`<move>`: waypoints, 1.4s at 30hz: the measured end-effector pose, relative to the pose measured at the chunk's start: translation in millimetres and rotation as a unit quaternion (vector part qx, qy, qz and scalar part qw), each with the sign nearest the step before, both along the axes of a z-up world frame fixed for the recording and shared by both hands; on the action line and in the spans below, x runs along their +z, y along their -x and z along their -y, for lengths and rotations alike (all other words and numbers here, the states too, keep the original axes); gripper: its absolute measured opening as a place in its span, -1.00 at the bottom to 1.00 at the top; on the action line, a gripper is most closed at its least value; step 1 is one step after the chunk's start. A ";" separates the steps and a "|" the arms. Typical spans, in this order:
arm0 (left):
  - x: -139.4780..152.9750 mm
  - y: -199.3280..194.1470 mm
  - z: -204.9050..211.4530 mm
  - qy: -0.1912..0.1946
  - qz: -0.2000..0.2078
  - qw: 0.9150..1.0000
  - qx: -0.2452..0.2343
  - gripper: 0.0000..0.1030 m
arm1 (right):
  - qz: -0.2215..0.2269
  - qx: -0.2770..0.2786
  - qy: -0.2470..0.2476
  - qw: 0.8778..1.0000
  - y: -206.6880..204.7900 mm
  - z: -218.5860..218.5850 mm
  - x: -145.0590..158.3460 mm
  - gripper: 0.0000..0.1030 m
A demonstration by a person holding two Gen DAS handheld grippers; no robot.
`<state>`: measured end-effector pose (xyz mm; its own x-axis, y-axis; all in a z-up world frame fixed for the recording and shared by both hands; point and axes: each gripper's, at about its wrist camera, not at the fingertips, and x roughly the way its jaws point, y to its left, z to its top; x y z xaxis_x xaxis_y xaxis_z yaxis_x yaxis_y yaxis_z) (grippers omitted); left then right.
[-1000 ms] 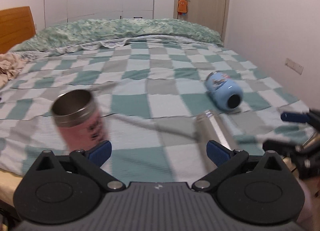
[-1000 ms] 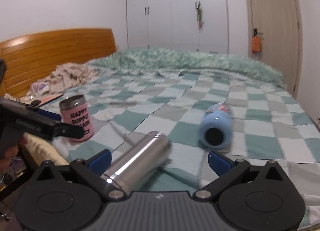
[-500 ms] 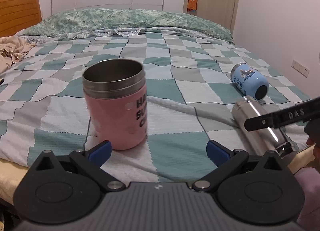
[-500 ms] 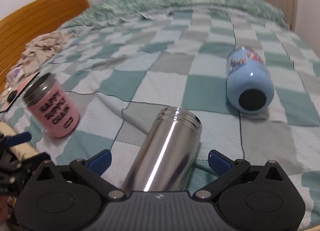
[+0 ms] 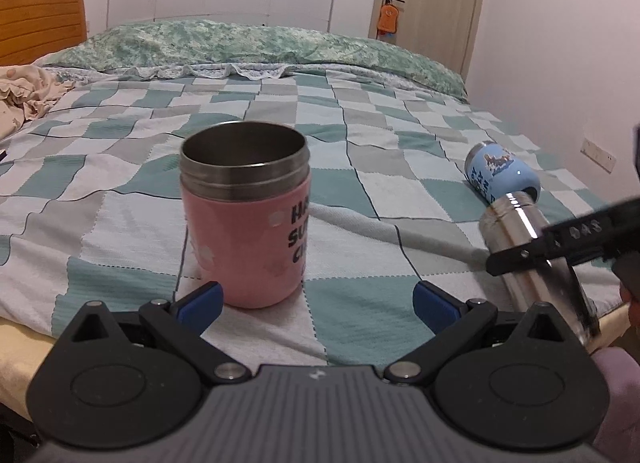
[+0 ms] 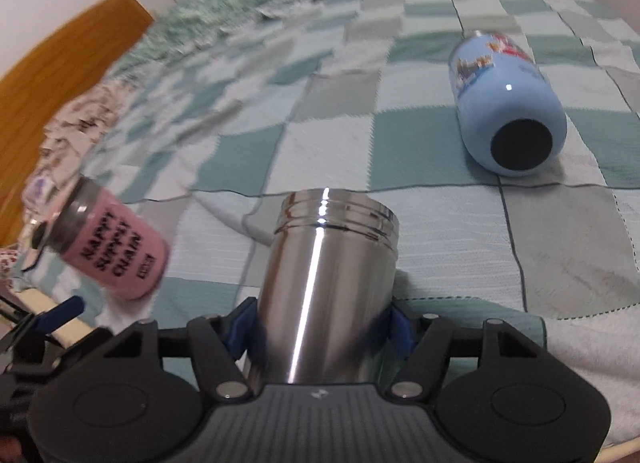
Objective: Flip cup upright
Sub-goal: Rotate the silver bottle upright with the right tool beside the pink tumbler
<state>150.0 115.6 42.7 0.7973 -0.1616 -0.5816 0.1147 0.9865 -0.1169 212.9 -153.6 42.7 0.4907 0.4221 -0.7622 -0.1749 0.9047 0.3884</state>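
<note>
- The right gripper (image 6: 320, 327) has closed in on the steel cup (image 6: 324, 283) over the last second: a moment ago its blue pads stood wide on either side of the cup, and now they press against its flanks, low on the body.
- The steel cup is still lying on its side on the checked bedspread (image 5: 360, 191), near the bed's front edge, its threaded mouth pointing away up the bed. So the grip looks made but the flip itself is not yet done.
- The left gripper (image 5: 316, 303) hangs spread wide and holds nothing. It has drawn nearer to the pink cup (image 5: 246, 215), which stands upright, mouth up, just ahead of the left pad; I judge that one needs no more work.
- The blue cup (image 6: 508, 103) lies on its side further up the bed, well apart from the steel one, dark mouth facing us. It has not shifted.
- Hard to make out: the steel cup's base is hidden behind the right gripper's body, so I cannot tell how close it sits to the mattress edge.
- The right-wrist view is smeared on its left side, which blurs the headboard (image 6: 60, 83) and the crumpled cloth below it.
- The pink cup's lettering is cut off by its curve in the left view.
</note>
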 end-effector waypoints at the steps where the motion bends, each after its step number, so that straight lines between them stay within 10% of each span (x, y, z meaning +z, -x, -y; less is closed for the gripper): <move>1: 0.8 0.9 -1.2 0.002 0.001 1.000 0.001 1.00 | 0.018 0.004 -0.005 1.000 6.6 0.6 2.8 0.27; 11: 8.3 17.2 -8.1 0.005 0.013 1.000 0.012 1.00 | 0.189 0.023 -0.036 0.981 58.8 -2.7 30.9 0.25; 22: 24.4 19.5 -16.0 -0.013 0.030 0.999 0.031 1.00 | 0.387 0.073 0.018 0.919 50.2 -71.1 85.3 0.22; 42: 13.6 16.2 -35.9 -0.019 0.026 0.998 0.054 1.00 | 0.373 0.088 0.074 0.921 22.8 -129.8 2.8 0.21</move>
